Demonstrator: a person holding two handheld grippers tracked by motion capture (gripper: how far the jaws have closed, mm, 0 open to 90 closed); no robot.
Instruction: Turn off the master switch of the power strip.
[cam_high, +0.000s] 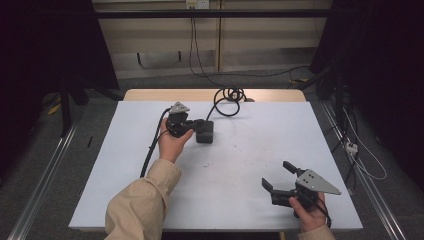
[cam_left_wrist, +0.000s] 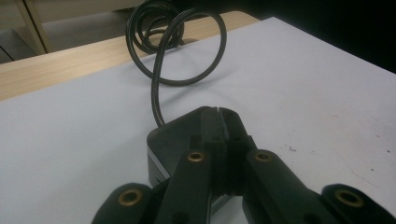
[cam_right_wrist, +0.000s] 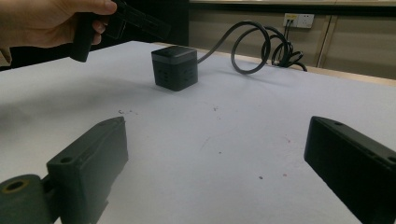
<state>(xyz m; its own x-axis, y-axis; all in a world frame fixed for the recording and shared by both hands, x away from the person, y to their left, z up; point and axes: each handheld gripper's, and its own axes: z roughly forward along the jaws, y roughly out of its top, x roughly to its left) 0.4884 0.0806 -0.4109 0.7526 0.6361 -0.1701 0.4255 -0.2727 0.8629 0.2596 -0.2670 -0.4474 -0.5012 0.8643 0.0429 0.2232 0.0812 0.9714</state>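
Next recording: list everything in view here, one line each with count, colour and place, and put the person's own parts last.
power cube: 1, black with a grey top band, upper middle of the table, under the left gripper's tips
cable: 1, black, runs from the power cube to a coil at the far table edge
table: 1, white sheet over a wooden top
wall socket: 1, white, on the far wall
left gripper: 1, black with a grey plate, jaws shut, over the power cube's top
right gripper: 1, black with a grey plate, jaws wide open, near right of the table
left hand: 1, beige sleeve, holds the left gripper
right hand: 1, holds the right gripper at the near edge
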